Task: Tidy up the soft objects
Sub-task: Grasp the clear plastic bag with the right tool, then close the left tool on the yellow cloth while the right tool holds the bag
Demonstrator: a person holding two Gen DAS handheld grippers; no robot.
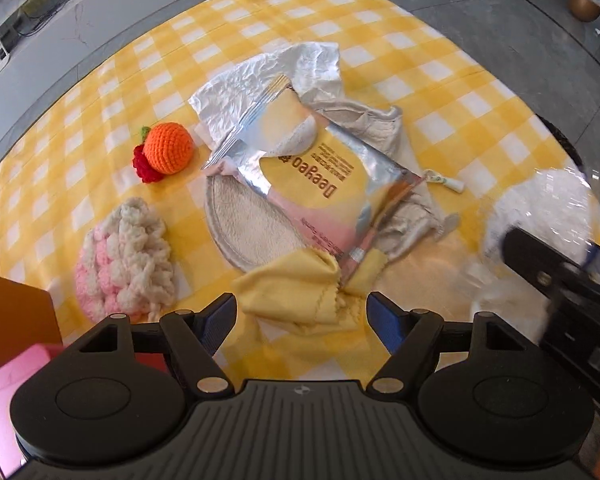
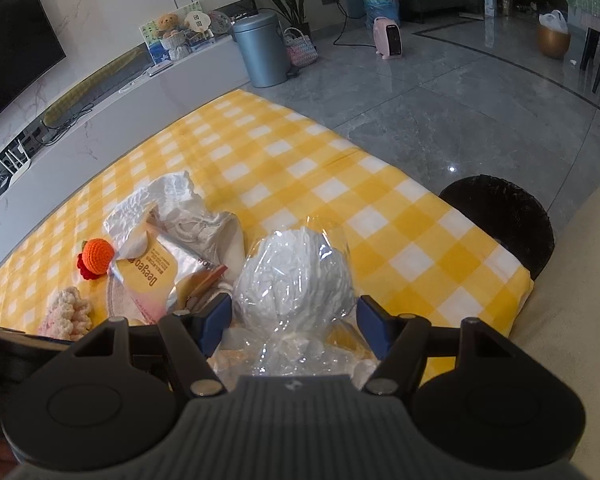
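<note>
My left gripper (image 1: 302,312) stands open low over the table, its blue pads on either side of a crumpled yellow cloth (image 1: 296,292). Beyond the cloth a foil Deeyeo packet (image 1: 320,184) lies on a round beige pad (image 1: 248,224). To the left are an orange crochet fruit (image 1: 168,148) and a pink and white yarn piece (image 1: 128,248). My right gripper (image 2: 294,312) is shut on a white ball wrapped in clear plastic (image 2: 296,276). In the left wrist view that ball (image 1: 540,208) shows blurred at the right.
A yellow checked cloth (image 2: 400,216) covers the table. A crumpled silver bag (image 1: 260,80) and a beige pouch (image 1: 380,128) lie behind the packet. An orange box (image 1: 12,308) and a pink box (image 1: 4,392) stand at my near left. A black bin (image 2: 500,216) is past the table's right edge.
</note>
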